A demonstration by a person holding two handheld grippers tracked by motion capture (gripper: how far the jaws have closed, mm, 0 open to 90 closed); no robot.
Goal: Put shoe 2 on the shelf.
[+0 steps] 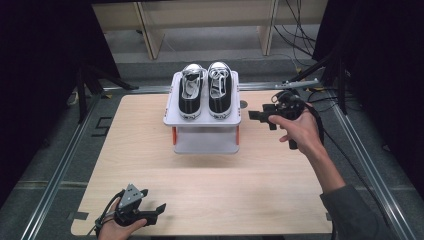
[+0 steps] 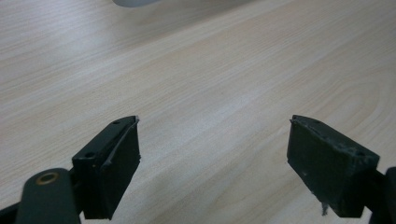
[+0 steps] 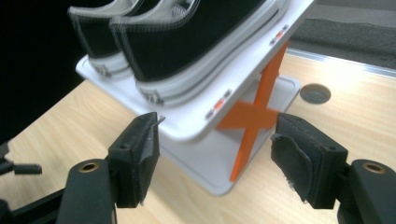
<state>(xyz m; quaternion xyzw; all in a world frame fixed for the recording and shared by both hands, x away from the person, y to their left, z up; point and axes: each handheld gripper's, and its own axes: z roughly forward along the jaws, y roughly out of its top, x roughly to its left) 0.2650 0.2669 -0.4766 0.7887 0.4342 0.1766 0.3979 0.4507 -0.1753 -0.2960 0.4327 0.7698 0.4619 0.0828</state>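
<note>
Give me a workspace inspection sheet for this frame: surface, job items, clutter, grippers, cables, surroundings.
Surface: pale wood table, bare around the rack.
Job's things: pair of black shoes side by side on top shelf of white two-tier rack with orange cross braces.
Clutter: nothing seen.
Grippers: left gripper open, empty, low at the near edge; right gripper open, empty, facing the rack's side.
Cables: black bundle behind the table.
Surroundings: dark curtains, metal frame rails.

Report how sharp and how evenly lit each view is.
High view: pale wooden table brightly lit, surroundings dark, white two-tier rack sharp. Left claw view: black jaws sharp, wood softening toward the top. Right claw view: black canvas sneakers slightly soft, left background black.
</note>
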